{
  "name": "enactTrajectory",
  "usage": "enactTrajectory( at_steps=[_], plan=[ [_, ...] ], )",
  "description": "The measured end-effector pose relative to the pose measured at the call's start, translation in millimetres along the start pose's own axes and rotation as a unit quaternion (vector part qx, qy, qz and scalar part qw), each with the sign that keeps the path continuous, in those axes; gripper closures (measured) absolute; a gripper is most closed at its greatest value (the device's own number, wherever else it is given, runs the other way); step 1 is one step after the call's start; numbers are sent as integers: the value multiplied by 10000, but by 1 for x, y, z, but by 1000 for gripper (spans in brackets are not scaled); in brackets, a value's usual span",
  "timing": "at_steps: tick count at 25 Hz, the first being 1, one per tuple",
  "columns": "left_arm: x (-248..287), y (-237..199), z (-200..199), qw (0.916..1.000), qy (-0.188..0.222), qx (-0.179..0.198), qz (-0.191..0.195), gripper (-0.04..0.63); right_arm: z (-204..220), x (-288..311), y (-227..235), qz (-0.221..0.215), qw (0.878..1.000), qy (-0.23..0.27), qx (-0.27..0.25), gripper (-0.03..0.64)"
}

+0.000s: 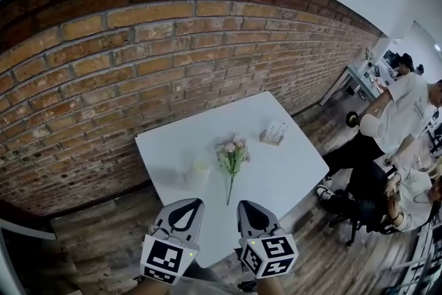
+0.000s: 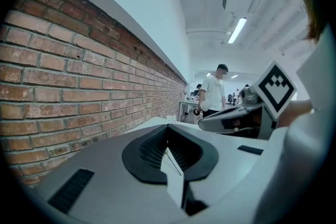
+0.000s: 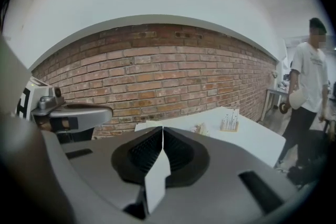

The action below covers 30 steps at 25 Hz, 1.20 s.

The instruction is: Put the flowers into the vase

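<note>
- Head view: pink flowers on a green stem (image 1: 232,157) lie flat on the white square table (image 1: 290,169), just beside the pale cylindrical vase (image 1: 197,176). The stem end points toward the person, likely for easy pinching.
- Left gripper (image 1: 195,205) and right gripper (image 1: 243,206) hover at the near edge, jaws pressed together, empty.
- Vase outline is faint against the tabletop.

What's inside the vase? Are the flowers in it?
The flower bunch is not in the vase; it lies on the white table beside it. Nothing sticks out of the vase. Its inside is too small and pale to make out.
</note>
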<state>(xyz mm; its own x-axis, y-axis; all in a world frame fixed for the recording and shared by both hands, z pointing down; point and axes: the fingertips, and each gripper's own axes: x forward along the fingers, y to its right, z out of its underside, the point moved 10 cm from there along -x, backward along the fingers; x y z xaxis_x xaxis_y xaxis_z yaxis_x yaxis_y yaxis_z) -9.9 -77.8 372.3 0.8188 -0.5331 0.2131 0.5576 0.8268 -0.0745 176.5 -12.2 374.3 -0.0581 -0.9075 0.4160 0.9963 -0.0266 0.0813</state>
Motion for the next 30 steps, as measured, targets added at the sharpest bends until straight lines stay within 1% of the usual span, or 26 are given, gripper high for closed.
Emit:
enactTrajectory(
  at_steps=[3, 5, 8, 10, 13, 18, 25, 30],
  plan=[
    [4, 1, 1, 10000, -47, -39, -36, 588, 2, 16, 14, -199, 9996, -191, 111, 595],
    [6, 1, 3, 9999, -86, -45, -76, 588, 5, 26, 22, -243, 9991, -311, 153, 541],
    [11, 0, 9, 9997, -207, -69, -116, 588, 11, 40, 34, -230, 9984, -494, 159, 531],
    [14, -1, 13, 9994, -306, -88, -140, 588, 14, 50, 42, -253, 9975, -601, 265, 517],
    [20, -1, 19, 9989, -434, -61, -181, 588, 19, 65, 51, -279, 9959, -715, 475, 517],
    [38, -3, 32, 9980, -618, -27, -141, 588, 22, 91, 61, -219, 9947, -928, 394, 515],
    [61, -8, 41, 9958, -879, -241, -41, 588, 28, 131, 77, -86, 9904, -1350, 292, 500],
    [74, -12, 46, 9940, -1037, -336, -34, 588, 39, 164, 93, 23, 9837, -1769, 319, 483]
  ],
)
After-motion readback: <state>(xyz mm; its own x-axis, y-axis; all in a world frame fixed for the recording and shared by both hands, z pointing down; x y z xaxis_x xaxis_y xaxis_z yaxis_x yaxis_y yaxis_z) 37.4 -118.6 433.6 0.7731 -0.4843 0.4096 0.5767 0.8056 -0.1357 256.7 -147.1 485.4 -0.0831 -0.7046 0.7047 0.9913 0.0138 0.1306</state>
